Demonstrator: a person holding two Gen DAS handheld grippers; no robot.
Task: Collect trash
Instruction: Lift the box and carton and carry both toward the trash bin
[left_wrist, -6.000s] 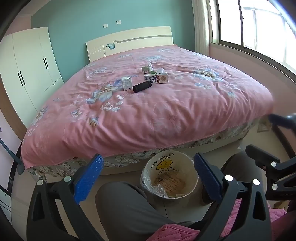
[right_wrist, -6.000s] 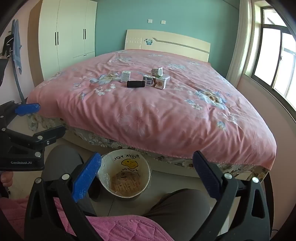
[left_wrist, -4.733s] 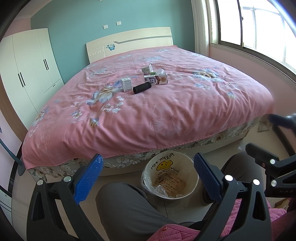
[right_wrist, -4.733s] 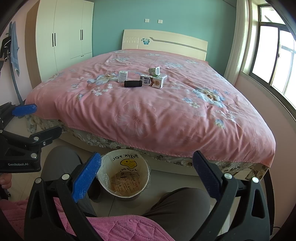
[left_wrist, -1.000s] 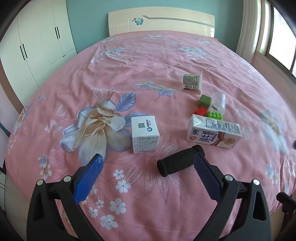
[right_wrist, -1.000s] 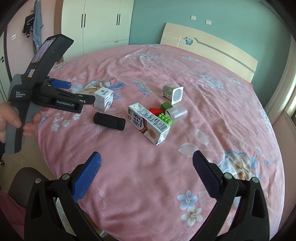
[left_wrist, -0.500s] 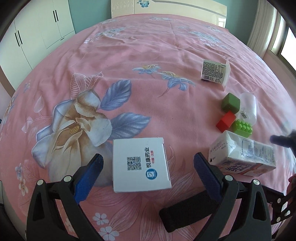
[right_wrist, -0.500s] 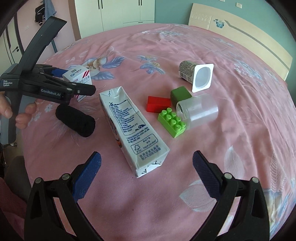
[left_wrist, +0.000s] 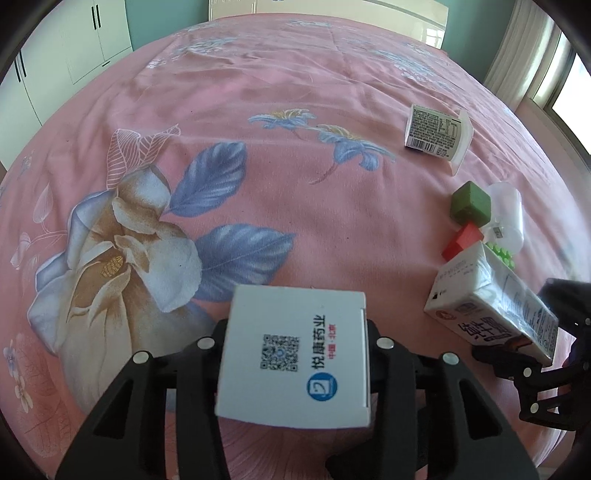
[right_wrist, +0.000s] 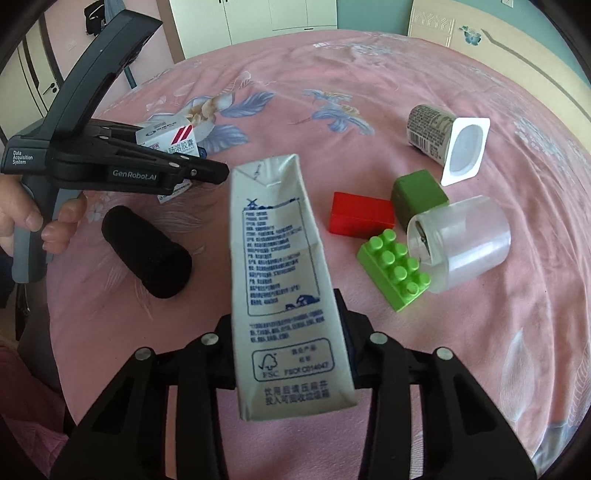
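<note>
Pink floral bedspread (left_wrist: 295, 110), white carton (right_wrist: 280, 288)

The medicine box (left_wrist: 295, 354) is smooth white cardboard with a faint sheen; the milk carton (right_wrist: 280, 295) is coated paperboard, creased near its top; the bedspread (left_wrist: 258, 129) is soft pink printed cloth, lightly wrinkled; the black cylinder (right_wrist: 147, 254) looks matt and foam-like; the green studded brick (right_wrist: 393, 273) and red block (right_wrist: 360, 219) are glossy plastic; the clear jar (right_wrist: 465, 243) is frosted plastic; the yogurt cup (right_wrist: 448, 144) wears a paper label; both gripper frames are matt black plastic with small metal screws.
</note>
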